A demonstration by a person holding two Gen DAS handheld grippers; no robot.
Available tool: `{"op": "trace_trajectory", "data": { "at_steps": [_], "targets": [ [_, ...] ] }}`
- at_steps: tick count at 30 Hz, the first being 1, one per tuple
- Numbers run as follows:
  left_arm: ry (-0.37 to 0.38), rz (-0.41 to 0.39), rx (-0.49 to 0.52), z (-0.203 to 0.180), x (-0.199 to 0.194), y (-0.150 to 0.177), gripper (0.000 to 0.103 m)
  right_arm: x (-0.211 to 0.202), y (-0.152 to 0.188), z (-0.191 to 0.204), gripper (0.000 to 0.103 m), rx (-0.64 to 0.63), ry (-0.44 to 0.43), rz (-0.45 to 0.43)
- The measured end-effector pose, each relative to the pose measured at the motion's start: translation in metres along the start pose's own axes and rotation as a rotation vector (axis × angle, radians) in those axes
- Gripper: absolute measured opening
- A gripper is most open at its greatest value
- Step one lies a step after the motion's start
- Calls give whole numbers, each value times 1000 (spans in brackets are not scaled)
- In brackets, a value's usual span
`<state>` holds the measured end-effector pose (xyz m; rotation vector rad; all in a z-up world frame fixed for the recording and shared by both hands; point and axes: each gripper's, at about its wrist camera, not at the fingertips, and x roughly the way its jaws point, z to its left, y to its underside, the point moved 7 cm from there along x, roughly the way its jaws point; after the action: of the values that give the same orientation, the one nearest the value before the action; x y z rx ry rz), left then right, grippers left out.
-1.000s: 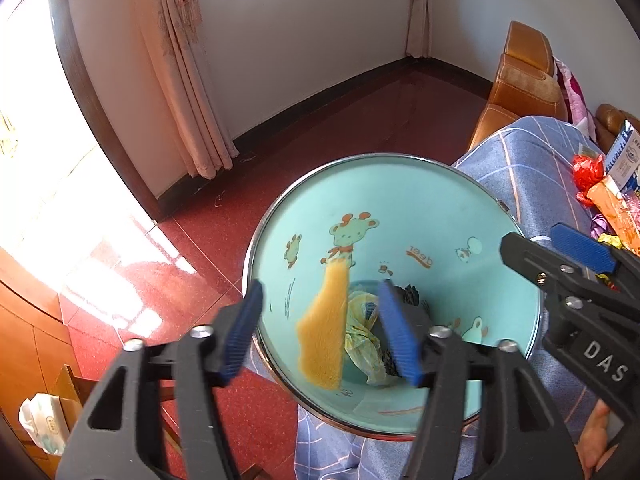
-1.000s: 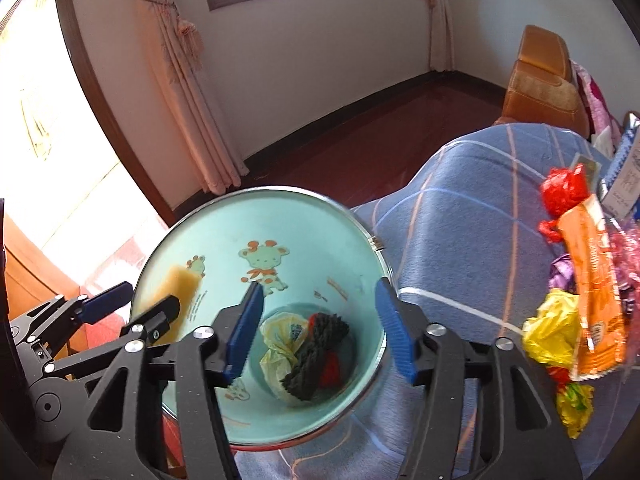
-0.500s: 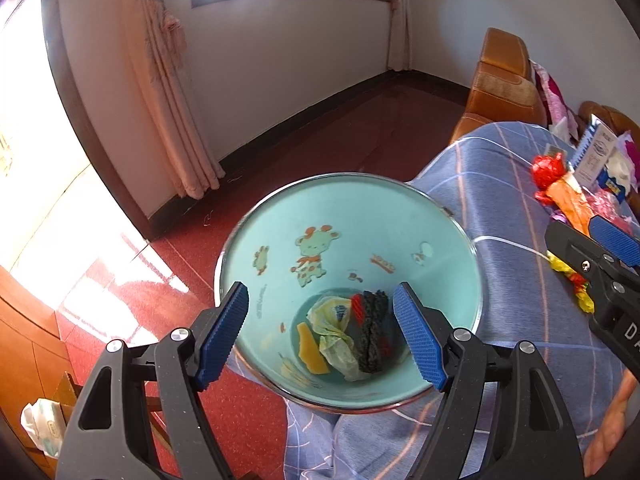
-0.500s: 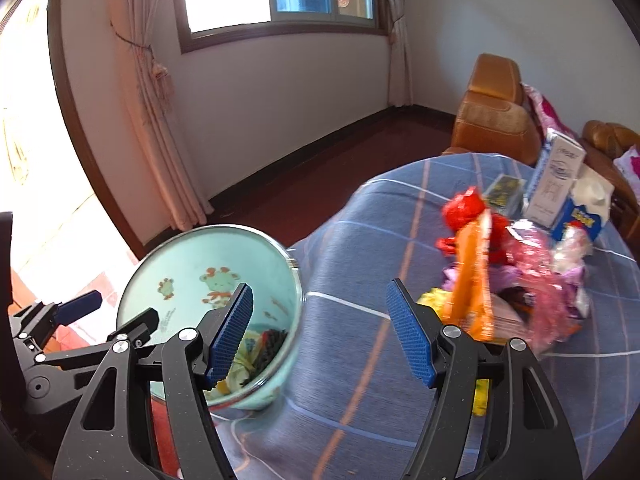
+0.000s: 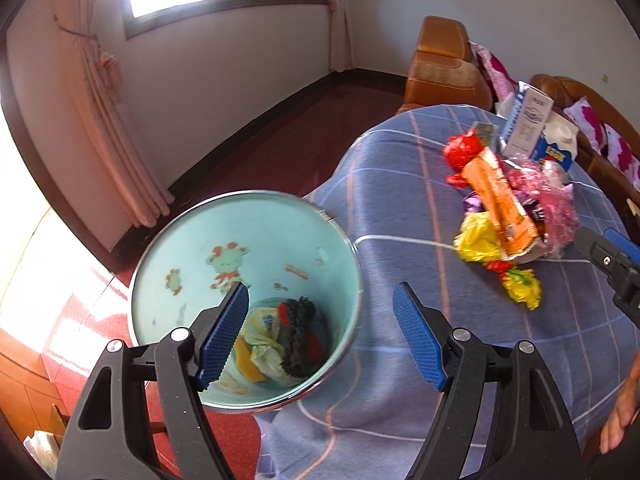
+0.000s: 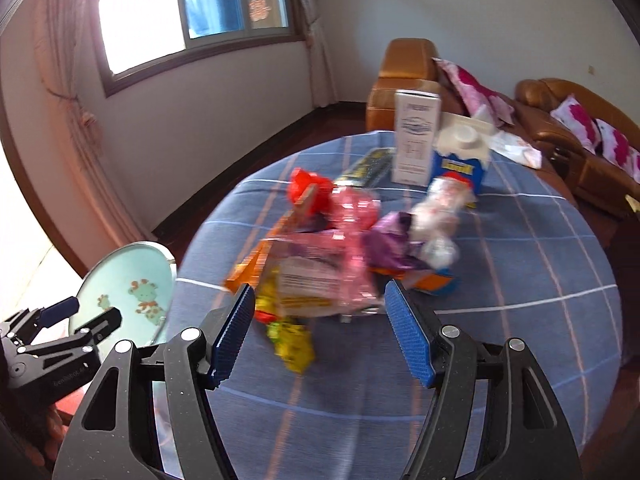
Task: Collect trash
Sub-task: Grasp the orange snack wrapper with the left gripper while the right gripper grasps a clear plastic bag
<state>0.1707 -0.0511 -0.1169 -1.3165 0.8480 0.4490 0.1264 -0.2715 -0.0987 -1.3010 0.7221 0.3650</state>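
Note:
A mint bucket (image 5: 260, 240) with cartoon animals stands beside the table and holds a yellow sponge (image 5: 246, 360), a crumpled wrapper (image 5: 264, 340) and a black tuft (image 5: 298, 332). My left gripper (image 5: 320, 286) hangs open above its near right rim, nothing between the pads. A trash pile lies on the table: orange packet (image 5: 500, 196), red wrapper (image 5: 464, 150), yellow wrapper (image 5: 478, 238), pink plastic bag (image 6: 332, 240), purple wrapper (image 6: 388, 240). My right gripper (image 6: 320, 286) is open and empty just short of the blurred pile. The bucket (image 6: 128, 276) sits at that view's left.
A round table in blue plaid cloth (image 6: 520, 280) also carries a white box (image 6: 416, 140) and a blue-and-white carton (image 6: 460, 160) behind the pile. Brown sofa (image 6: 560, 120) and armchair (image 6: 404, 72) stand beyond it. Red floor and curtains lie left. A hand (image 5: 620, 420) shows low right.
The yellow sponge left my left gripper and dropped to the bucket's bottom; those jaws widened. Both grippers swung right, away from the bucket; the right one now faces the trash pile.

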Motion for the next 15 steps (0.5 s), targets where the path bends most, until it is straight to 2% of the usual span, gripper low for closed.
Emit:
{"op": "trace_trajectory", "data": {
  "at_steps": [5, 15],
  "targets": [
    [47, -25, 48, -33, 0, -17, 73, 4, 1, -42, 56, 55, 46, 13],
    [132, -28, 100, -96, 15, -55, 66, 23, -20, -106, 56, 134, 123, 10]
  ]
}}
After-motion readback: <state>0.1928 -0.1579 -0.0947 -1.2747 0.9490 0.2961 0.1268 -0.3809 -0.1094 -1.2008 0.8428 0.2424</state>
